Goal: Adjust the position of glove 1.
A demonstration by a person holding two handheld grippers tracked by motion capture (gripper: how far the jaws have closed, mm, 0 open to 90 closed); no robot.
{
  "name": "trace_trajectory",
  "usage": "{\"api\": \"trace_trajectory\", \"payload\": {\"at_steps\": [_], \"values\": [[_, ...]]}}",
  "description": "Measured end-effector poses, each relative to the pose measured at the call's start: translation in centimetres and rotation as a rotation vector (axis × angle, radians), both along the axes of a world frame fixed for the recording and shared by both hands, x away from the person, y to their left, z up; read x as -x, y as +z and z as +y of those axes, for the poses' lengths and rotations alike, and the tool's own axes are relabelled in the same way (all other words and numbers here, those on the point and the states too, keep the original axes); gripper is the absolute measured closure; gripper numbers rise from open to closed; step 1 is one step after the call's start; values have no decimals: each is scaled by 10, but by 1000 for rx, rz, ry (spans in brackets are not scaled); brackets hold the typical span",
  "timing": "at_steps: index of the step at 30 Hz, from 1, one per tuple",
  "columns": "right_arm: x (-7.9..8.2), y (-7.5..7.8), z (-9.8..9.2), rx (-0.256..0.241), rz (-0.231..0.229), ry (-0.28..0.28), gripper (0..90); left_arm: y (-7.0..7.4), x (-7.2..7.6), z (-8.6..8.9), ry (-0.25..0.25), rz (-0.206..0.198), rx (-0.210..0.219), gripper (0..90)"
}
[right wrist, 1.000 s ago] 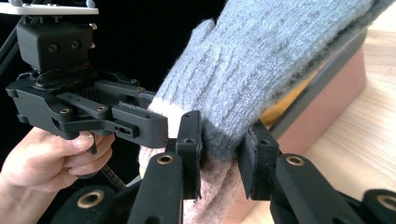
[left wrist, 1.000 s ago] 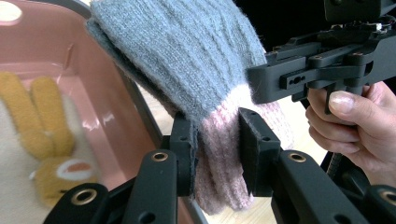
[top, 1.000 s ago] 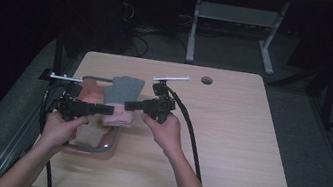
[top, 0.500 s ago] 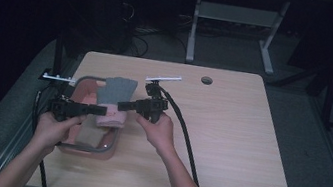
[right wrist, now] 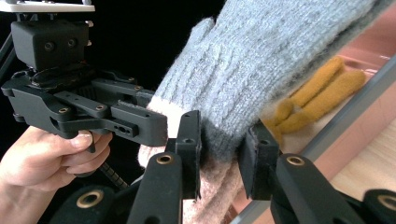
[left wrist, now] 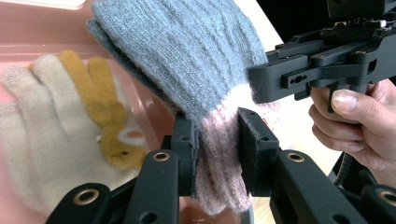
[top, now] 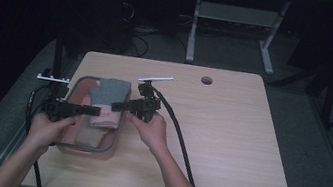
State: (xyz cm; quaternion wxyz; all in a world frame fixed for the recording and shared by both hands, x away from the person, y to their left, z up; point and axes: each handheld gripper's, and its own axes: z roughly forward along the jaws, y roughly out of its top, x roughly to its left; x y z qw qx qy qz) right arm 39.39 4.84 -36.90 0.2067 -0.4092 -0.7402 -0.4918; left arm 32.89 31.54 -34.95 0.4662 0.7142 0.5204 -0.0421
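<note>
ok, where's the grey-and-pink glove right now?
The grey-and-pink glove is at the table's left in the high view, held over the pink tray between the left tongs and right tongs, above a cream glove lying inside.

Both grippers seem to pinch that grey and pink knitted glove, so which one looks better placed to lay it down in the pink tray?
Probably the left gripper: it sits over the pink tray, while the right gripper reaches in from outside.

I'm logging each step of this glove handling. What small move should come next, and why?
Probably lower the grey and pink glove into the pink bin. Both the left tool and the right tool pinch its pink cuff, and it hangs above the cream glove lying inside.
</note>
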Motion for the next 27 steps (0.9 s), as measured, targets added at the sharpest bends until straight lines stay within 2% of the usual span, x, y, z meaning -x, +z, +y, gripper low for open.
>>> {"api": "trace_trajectory", "payload": {"at_steps": [20, 27], "values": [[-3, -8, 16, 34, 6, 28, 682, -5, 2, 14, 14, 13, -29, 706], [-5, -9, 20, 45, 10, 33, 676, -9, 2, 19, 23, 16, -19, 708]]}}
